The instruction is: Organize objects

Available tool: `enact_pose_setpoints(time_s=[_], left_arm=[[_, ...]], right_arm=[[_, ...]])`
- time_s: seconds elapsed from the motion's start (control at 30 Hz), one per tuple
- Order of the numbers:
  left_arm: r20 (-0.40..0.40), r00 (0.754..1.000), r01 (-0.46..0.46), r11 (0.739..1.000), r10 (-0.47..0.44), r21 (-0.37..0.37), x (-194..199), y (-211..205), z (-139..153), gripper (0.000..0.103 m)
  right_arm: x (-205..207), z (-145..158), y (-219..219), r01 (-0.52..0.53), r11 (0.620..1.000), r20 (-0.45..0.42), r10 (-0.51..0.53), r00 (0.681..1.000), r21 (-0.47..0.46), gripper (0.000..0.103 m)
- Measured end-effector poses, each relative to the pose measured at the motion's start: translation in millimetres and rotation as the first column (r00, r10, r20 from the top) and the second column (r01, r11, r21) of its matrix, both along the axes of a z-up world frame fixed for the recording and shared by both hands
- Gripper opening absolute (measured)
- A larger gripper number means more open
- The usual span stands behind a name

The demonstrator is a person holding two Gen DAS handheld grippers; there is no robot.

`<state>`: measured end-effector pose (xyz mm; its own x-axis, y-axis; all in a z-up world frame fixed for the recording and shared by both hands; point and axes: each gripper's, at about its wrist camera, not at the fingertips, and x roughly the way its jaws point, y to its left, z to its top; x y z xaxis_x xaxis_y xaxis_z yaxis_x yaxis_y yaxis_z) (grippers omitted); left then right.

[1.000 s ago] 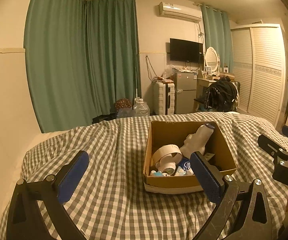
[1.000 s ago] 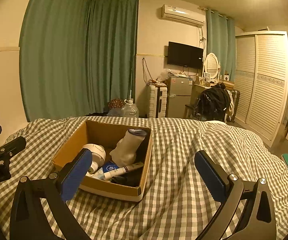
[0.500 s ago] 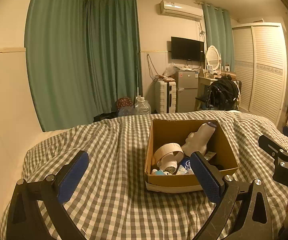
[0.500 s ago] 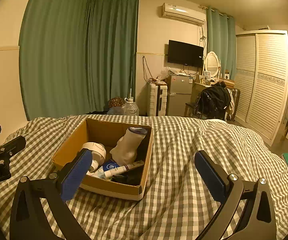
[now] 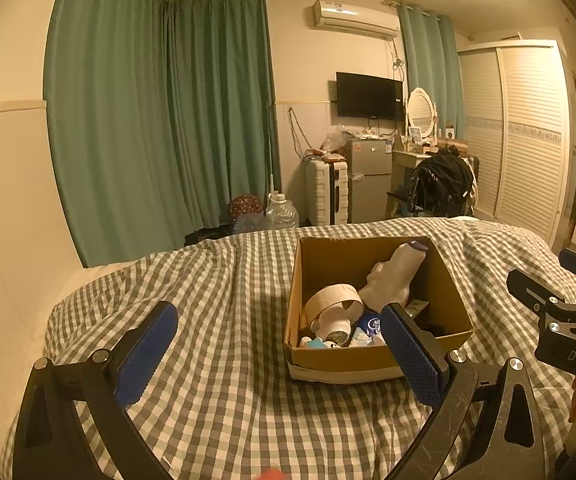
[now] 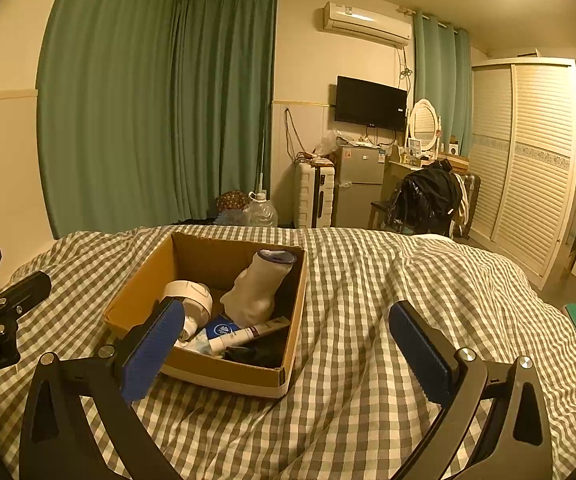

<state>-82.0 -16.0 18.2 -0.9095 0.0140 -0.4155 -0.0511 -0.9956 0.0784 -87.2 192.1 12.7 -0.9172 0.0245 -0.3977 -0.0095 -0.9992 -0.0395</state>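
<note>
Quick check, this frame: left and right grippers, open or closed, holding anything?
Left gripper: open, holding nothing, above the checked bedspread beside the cardboard box.
Right gripper: open, holding nothing.

Materials on the bed.
Matt brown cardboard box sat on soft checked cloth bedspread; gripper pads looked textured.

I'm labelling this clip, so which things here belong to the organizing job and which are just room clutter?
Belongs to the job:
cardboard box on the checked bedspread
tape roll
white bottle
tube
left tool and right tool, both open and empty

Just lying about:
suitcase
mini fridge
TV
water jug
</note>
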Motion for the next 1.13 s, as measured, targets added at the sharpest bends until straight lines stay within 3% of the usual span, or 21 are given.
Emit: enact_pose_setpoints(time_s=[1.13], left_arm=[[0.035,0.999,-0.008,0.999,0.007,0.032,-5.1,-4.5,-4.6,0.103]], right_arm=[[-1.9,-4.7,-5.9,0.000,1.000,0.026,0.000,1.000,0.008,0.103]])
